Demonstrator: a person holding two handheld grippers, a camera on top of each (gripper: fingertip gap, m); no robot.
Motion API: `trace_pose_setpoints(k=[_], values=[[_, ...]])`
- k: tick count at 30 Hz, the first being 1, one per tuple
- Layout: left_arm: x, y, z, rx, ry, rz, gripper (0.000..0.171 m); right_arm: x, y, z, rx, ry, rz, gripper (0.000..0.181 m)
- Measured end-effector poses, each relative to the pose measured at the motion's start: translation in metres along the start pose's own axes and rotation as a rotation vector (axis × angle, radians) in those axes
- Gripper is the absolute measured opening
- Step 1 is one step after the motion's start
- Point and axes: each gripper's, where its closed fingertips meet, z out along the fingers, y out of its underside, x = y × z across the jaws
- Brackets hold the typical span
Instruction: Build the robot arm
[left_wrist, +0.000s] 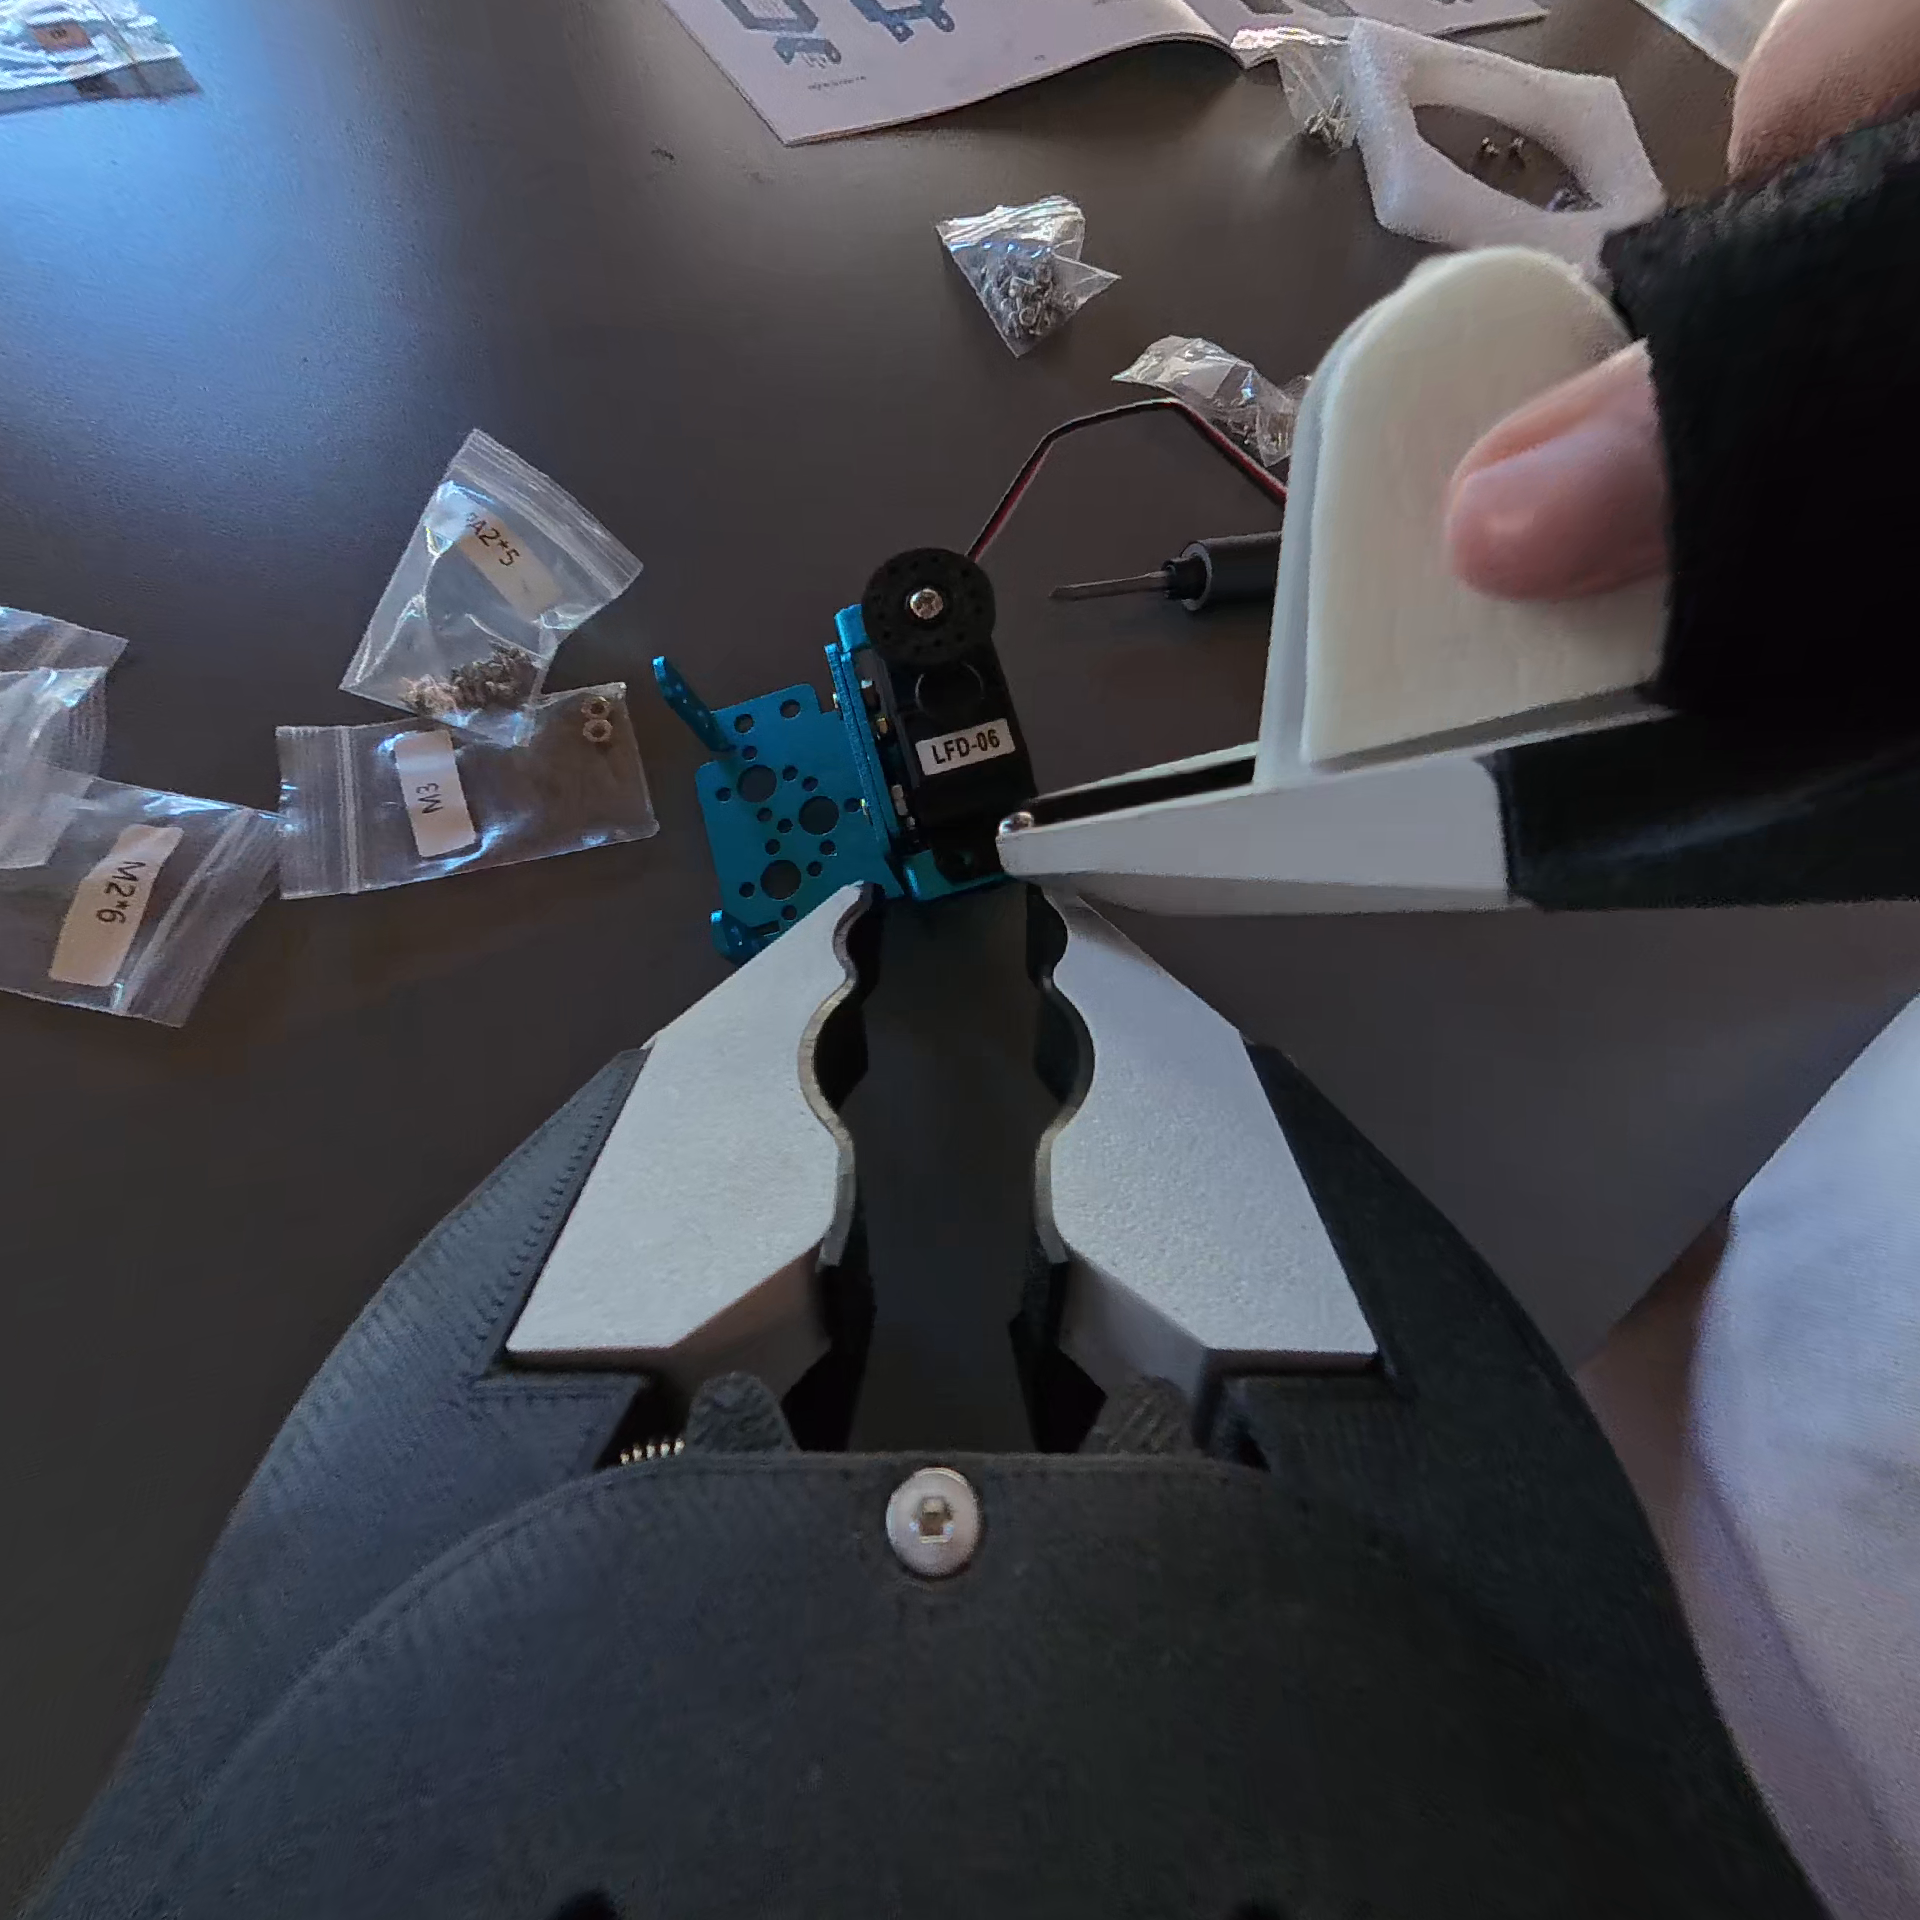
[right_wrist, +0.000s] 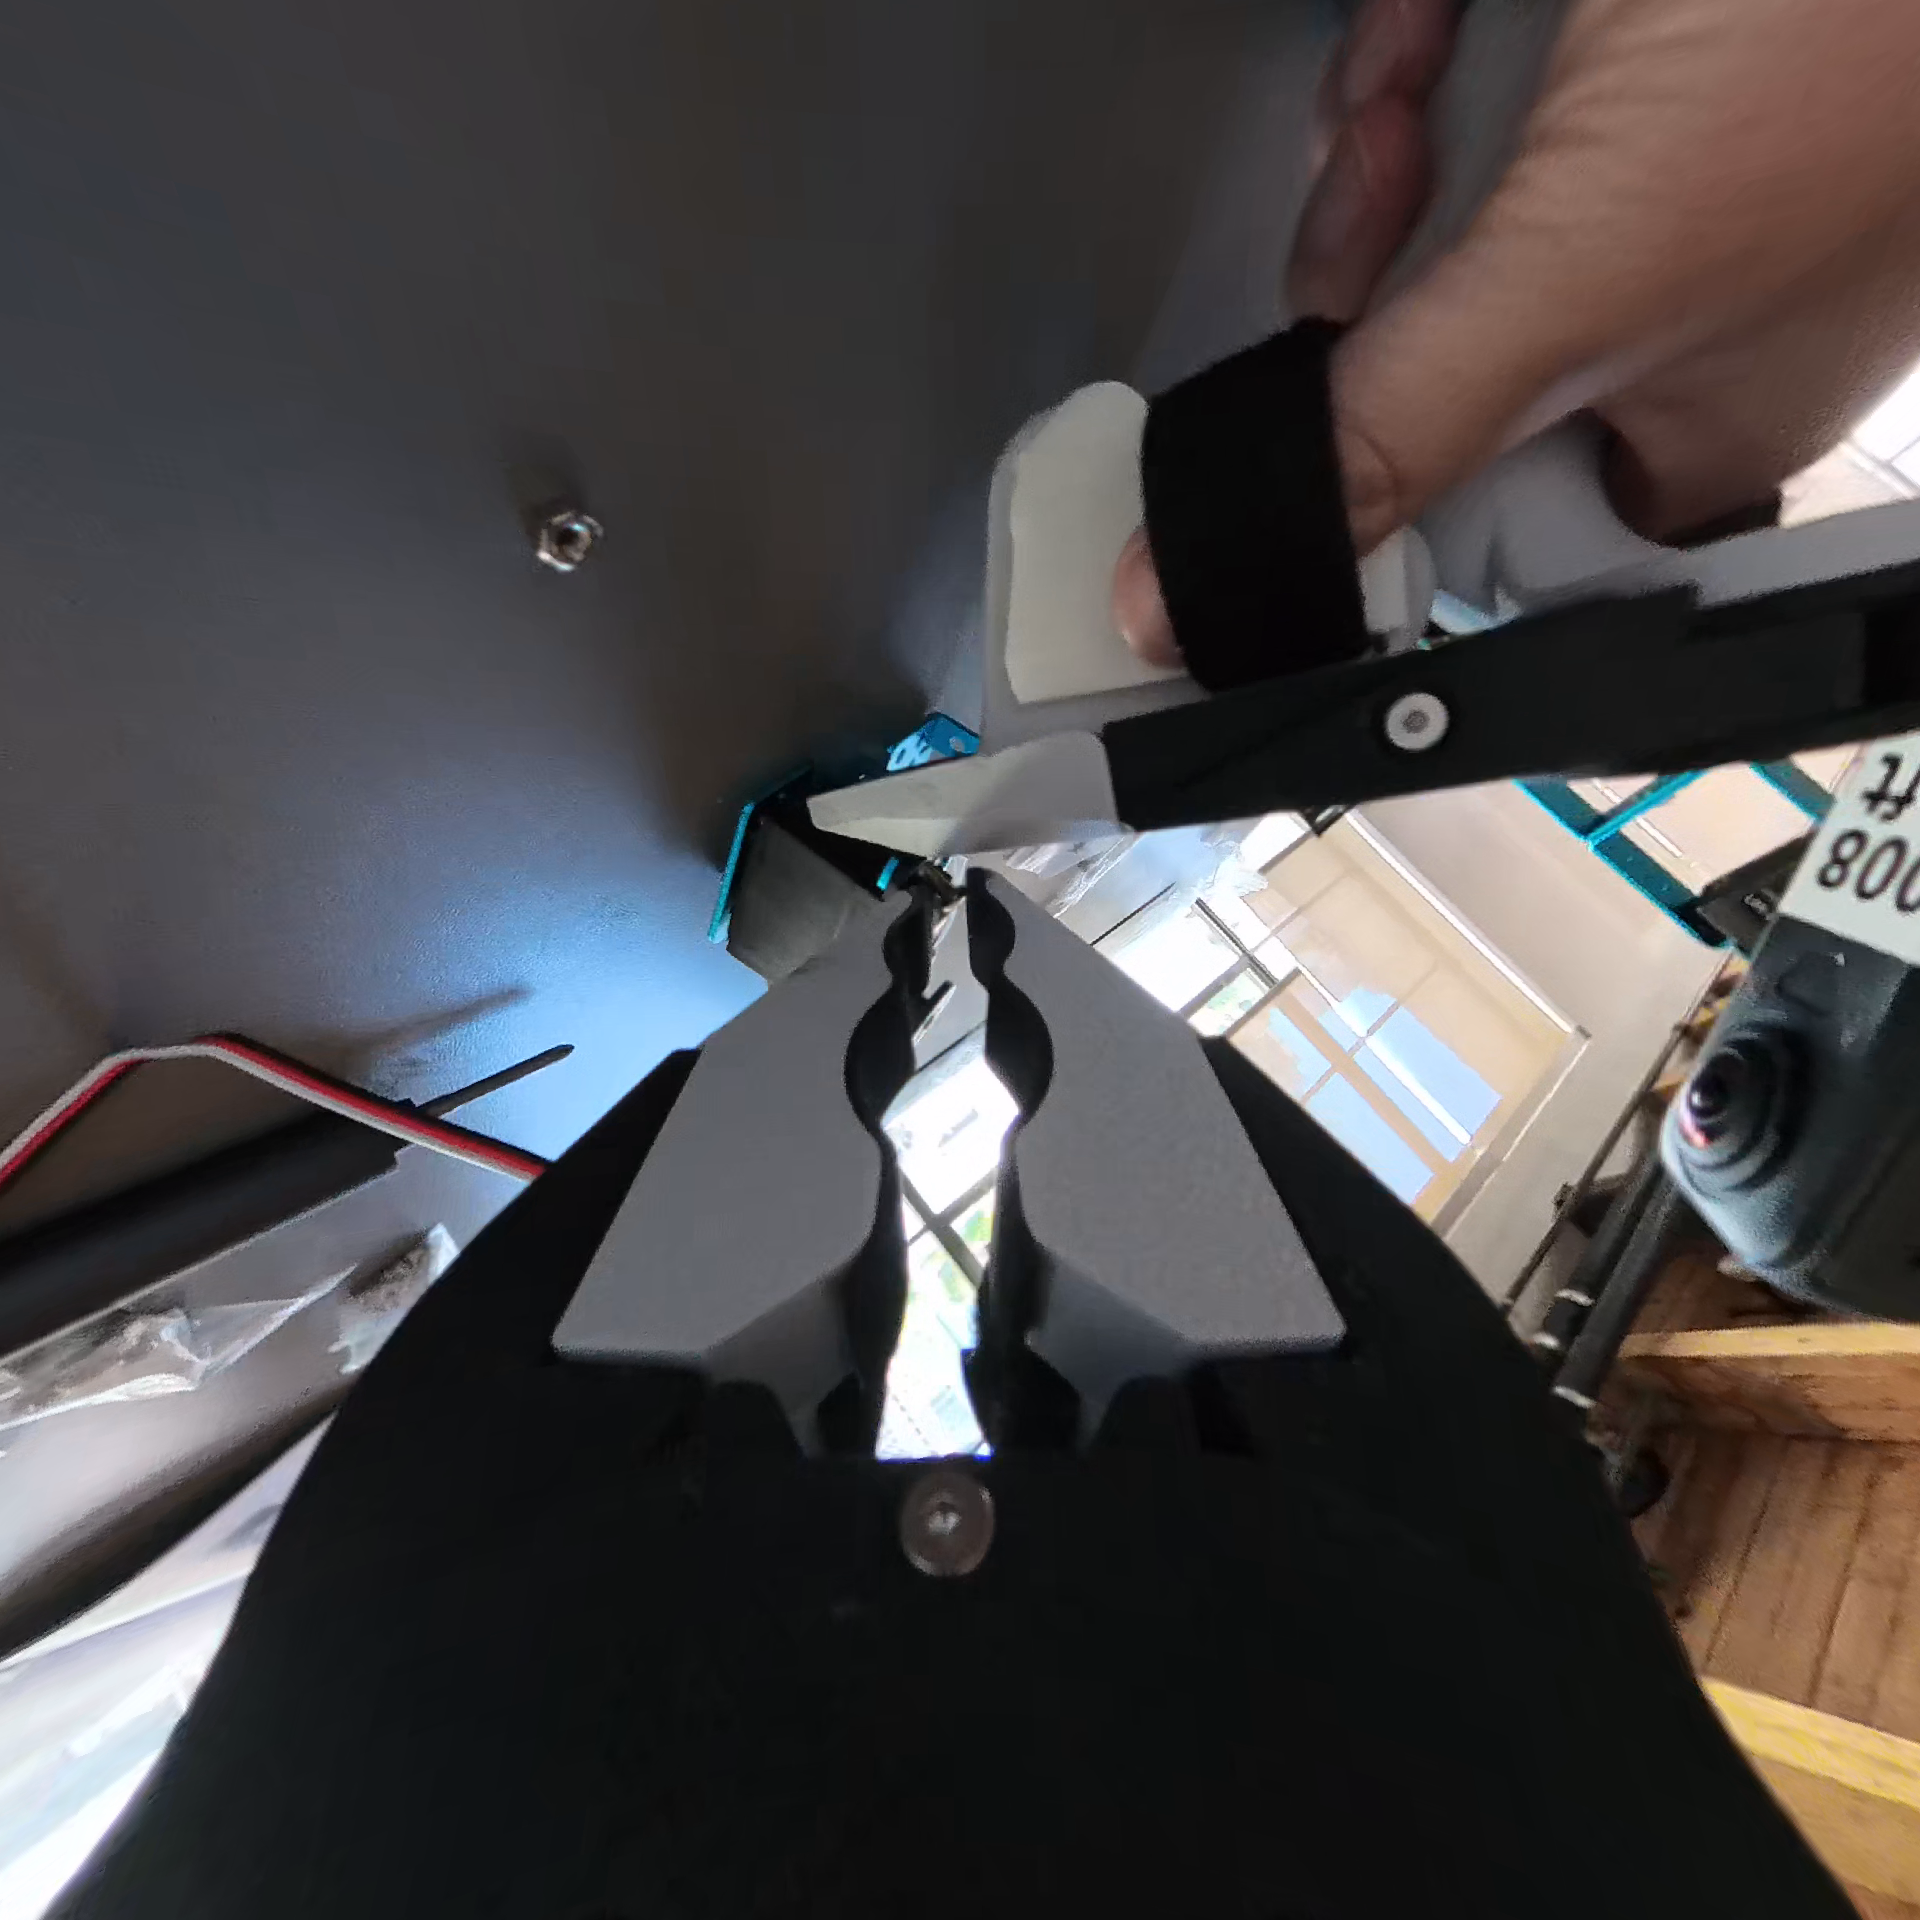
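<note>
A blue perforated metal bracket (left_wrist: 779, 810) with a black servo (left_wrist: 961, 748) bolted to it stands on the dark table; the servo carries a round black horn (left_wrist: 928, 608) and a red, white and black wire (left_wrist: 1023, 488). My left gripper (left_wrist: 956, 899) is shut on the lower end of this assembly. In the right wrist view it comes in from the right (right_wrist: 831, 805). My right gripper (right_wrist: 948, 888) is nearly closed on a small screw (right_wrist: 938, 881), right at the servo's lower corner. It also shows in the left wrist view (left_wrist: 1013, 831).
Several small zip bags of screws (left_wrist: 488, 592) lie left of the assembly, with more behind it (left_wrist: 1023, 265). A black screwdriver (left_wrist: 1174, 577) lies behind the servo. A loose nut (right_wrist: 569, 537) sits on the table. White foam (left_wrist: 1496, 135) and a printed booklet (left_wrist: 935, 52) are at the back. My left and right fingertips are right by each other. The black screwdriver (left_wrist: 1174, 577) is about 10 cm from my left fingertips.
</note>
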Motion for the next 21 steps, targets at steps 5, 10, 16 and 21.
trace_pose_setpoints(k=[5,10,16,21], values=[[0.001,0.001,0.001,-0.004,0.001,0.003,0.027,-0.003,0.001,0.000,-0.020,-0.005,-0.120,0.006],[0.001,0.000,0.001,0.000,0.010,-0.007,0.027,-0.004,0.002,-0.001,-0.027,-0.009,-0.215,0.006],[0.003,-0.003,-0.003,0.025,0.026,-0.017,0.027,-0.004,0.011,-0.003,-0.037,-0.010,-0.167,0.006],[0.016,-0.021,-0.028,0.206,0.159,-0.085,0.022,0.015,0.017,-0.014,0.073,0.094,0.198,0.006]])
